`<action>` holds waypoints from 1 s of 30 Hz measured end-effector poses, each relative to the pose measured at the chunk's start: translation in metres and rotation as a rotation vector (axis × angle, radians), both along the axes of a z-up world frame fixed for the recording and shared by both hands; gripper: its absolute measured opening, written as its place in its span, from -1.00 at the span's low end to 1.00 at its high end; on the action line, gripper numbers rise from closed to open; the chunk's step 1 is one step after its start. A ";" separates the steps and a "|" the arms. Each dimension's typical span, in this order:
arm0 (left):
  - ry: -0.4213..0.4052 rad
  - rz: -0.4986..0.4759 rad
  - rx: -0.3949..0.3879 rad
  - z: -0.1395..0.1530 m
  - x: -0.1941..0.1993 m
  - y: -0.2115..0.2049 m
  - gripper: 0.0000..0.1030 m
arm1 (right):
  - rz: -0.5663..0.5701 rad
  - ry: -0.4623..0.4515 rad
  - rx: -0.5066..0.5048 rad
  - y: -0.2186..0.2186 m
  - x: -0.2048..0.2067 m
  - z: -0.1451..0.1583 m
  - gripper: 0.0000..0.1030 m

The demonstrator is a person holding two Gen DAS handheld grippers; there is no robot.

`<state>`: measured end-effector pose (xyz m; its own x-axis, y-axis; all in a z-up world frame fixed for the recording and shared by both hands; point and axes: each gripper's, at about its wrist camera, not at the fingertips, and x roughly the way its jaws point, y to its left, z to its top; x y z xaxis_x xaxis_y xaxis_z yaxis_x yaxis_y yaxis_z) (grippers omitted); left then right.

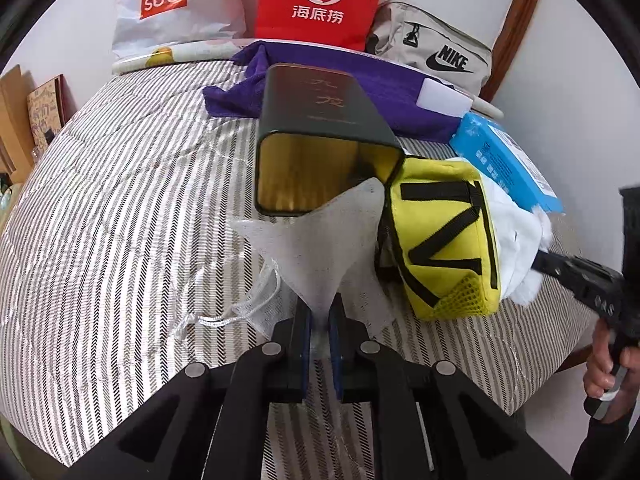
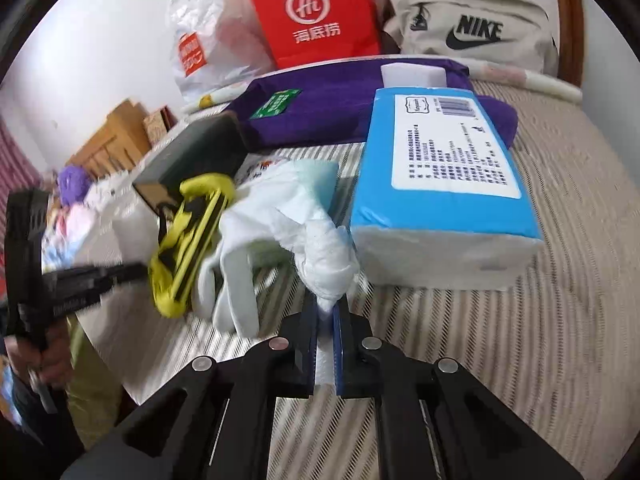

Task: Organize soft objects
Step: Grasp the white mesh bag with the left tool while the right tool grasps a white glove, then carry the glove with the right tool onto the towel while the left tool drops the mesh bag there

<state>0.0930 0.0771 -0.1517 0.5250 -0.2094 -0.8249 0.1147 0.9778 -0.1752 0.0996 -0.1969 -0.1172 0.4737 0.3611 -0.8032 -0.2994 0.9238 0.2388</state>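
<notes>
A: Left gripper (image 1: 319, 322) clamped tight on a pinch of white mesh cloth (image 1: 320, 236), fanning up from the pads toward the tin's mouth.

B: Tin (image 1: 320, 140) lying on its side on the striped bedspread (image 1: 120, 200), open end facing the camera, gold inside.

A: Right gripper (image 2: 327, 312) closed as well, nipping the white glove (image 2: 296, 216) by a bunched end.

B: Glove lying between the yellow pouch (image 2: 188, 232) and the blue tissue pack (image 2: 440, 184), touching the pouch, just beside the pack.

A: Pouch leaning against the tin's rim on the right, black straps showing.

B: Purple towel (image 1: 380, 88) behind, white block (image 1: 444, 98) on top of it.

A: Red bag (image 1: 320, 0), white bag (image 1: 168, 0), beige bag (image 1: 436, 48) lined along the wall.

B: Left side of the right view blurred; possibly more cloths heaped there, hard to say.
</notes>
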 end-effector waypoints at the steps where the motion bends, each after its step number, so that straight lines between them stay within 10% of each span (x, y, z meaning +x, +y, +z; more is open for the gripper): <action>1: -0.002 -0.003 0.004 0.000 0.001 -0.001 -0.80 | 0.004 -0.005 -0.017 -0.002 -0.004 0.002 -0.87; 11: -0.045 0.031 0.015 0.001 0.015 -0.010 -0.17 | -0.064 -0.007 -0.103 -0.043 -0.030 0.009 -0.87; 16: -0.064 0.036 0.085 0.000 0.016 -0.015 -0.79 | -0.092 0.036 -0.093 -0.049 -0.022 -0.013 -0.87; 30: -0.059 0.030 -0.014 0.015 -0.003 -0.008 -0.87 | -0.104 0.038 -0.050 -0.052 -0.022 -0.013 -0.87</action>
<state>0.0896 0.0690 -0.1365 0.5791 -0.2042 -0.7893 0.0958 0.9785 -0.1829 0.0771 -0.2485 -0.1304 0.4751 0.2706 -0.8373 -0.1926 0.9605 0.2011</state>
